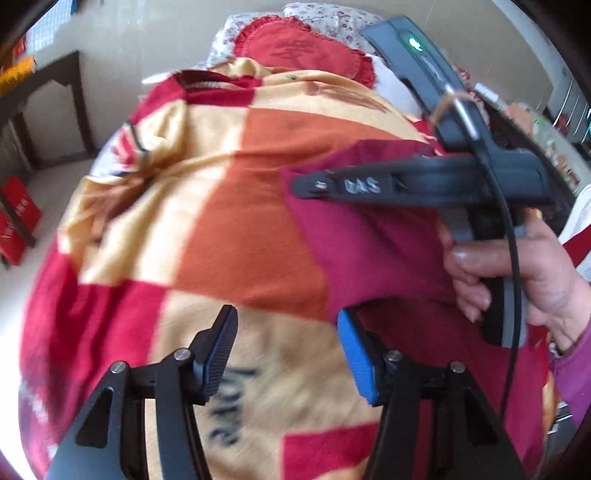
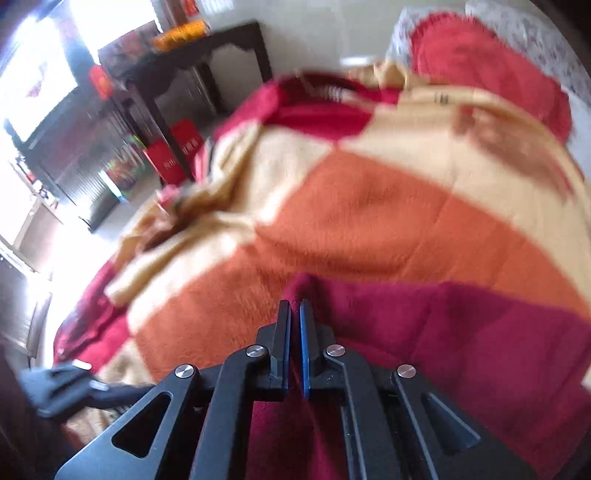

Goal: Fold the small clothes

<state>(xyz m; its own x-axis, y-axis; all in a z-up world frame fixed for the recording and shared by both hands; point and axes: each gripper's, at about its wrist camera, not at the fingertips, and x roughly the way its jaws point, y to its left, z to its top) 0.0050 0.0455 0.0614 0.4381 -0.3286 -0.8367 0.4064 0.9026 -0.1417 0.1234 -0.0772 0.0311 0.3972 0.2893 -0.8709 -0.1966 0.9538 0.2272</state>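
A dark magenta garment (image 1: 373, 243) lies on a checked red, orange and cream blanket (image 1: 229, 206) that covers the bed. My left gripper (image 1: 286, 345) is open and empty, just above the blanket at the garment's near edge. My right gripper (image 1: 310, 184) comes in from the right, held by a hand, with its fingers closed on the garment's far edge. In the right wrist view the right gripper (image 2: 294, 314) is shut with magenta cloth (image 2: 461, 332) pinched between its pads. The rest of the garment's shape is hidden under the grippers.
A red round cushion (image 1: 299, 48) and a floral pillow (image 1: 332, 14) lie at the head of the bed. A dark wooden table (image 2: 207, 62) and red bags (image 2: 173, 155) stand on the floor to the left. The left gripper's body shows at the lower left of the right wrist view (image 2: 62, 387).
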